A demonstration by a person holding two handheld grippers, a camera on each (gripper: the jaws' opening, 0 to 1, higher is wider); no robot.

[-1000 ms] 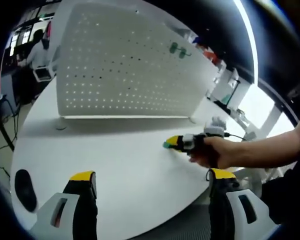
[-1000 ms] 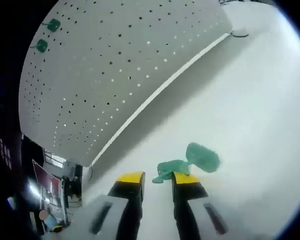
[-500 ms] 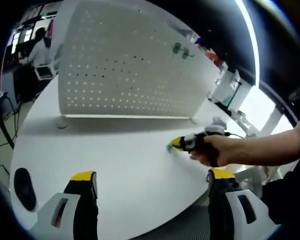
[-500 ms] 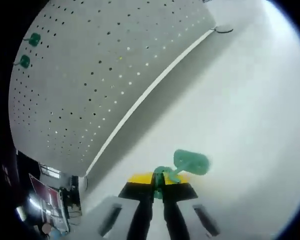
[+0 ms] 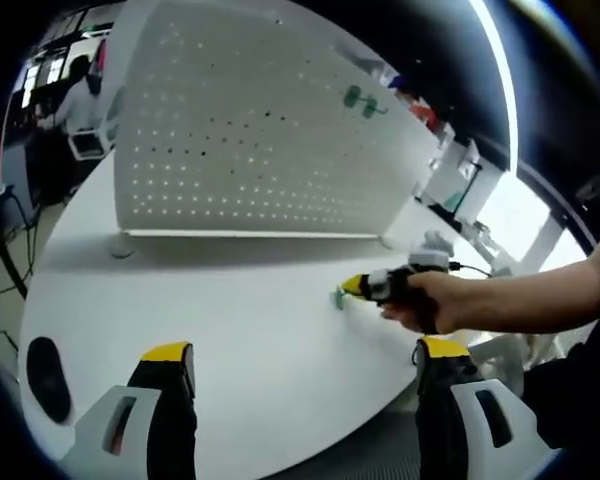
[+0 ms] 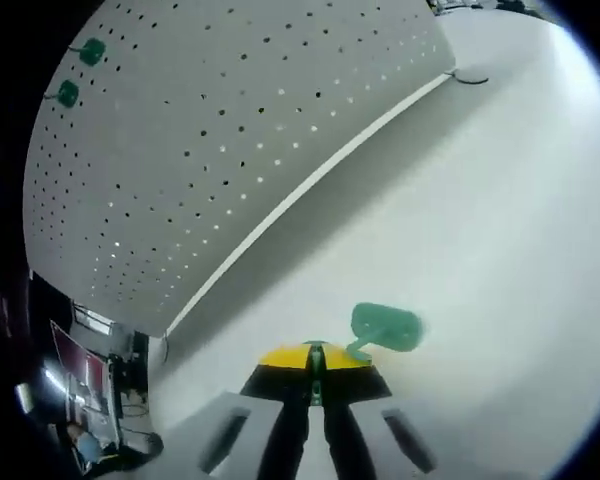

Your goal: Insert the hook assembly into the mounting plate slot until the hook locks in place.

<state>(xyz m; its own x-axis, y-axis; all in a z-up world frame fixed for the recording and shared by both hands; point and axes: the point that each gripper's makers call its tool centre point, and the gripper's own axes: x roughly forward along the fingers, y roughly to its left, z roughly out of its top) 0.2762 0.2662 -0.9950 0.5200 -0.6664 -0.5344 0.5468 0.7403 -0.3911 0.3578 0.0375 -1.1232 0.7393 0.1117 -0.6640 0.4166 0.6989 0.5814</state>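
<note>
A green hook with a flat oval end lies low over the white table, and my right gripper is shut on its stem. In the left gripper view a hand holds that right gripper, with the green hook at its tip near the table. The white perforated mounting plate stands upright behind it, its long face running across the right gripper view. Two green hooks sit in its upper corner. My left gripper hangs open over the table's near edge, holding nothing.
A black round object lies at the table's left edge. A person sits at a desk behind the plate. A small foot props the plate's far end. White equipment stands beyond the right side.
My right gripper's jaws have closed on the green hook's stem, which lay beside one jaw a second ago. The left gripper has not moved.
</note>
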